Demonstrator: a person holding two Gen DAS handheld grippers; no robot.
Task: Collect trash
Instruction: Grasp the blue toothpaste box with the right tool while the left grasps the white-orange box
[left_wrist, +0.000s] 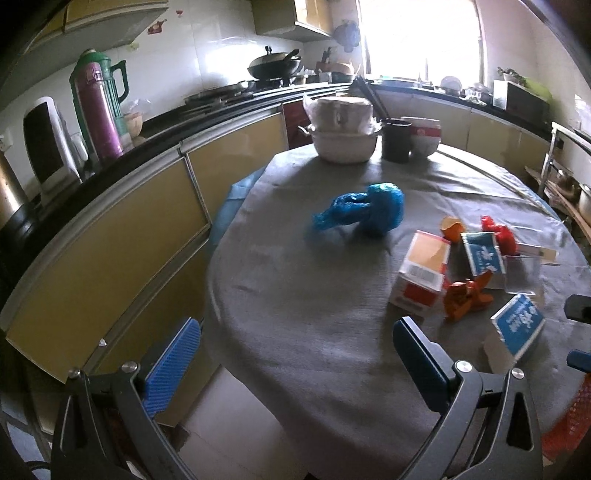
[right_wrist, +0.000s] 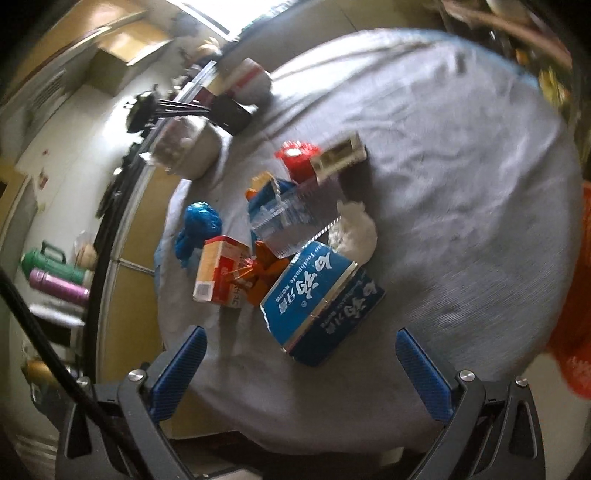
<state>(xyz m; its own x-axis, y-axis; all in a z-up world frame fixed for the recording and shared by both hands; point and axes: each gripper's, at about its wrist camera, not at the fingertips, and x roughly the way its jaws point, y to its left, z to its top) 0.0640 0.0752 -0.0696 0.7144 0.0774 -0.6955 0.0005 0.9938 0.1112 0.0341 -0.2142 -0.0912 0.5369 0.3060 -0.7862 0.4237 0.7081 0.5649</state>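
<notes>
The left gripper (left_wrist: 295, 360) is held with both blue-padded fingers (left_wrist: 173, 365) spread wide apart, and nothing is gripped between them. The right gripper (right_wrist: 301, 369) is likewise held with its jaws fully parted and empty, and its view is rolled sideways.

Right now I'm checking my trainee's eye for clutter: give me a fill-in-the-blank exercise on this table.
1. The crumpled plastic bag on the table is ____ in colour.
2. Both pairs of tongs, left and right, are ____ and hold nothing.
3. The carton nearest the right tongs is blue with ____ lettering.

Missing words: blue; open; white
</notes>
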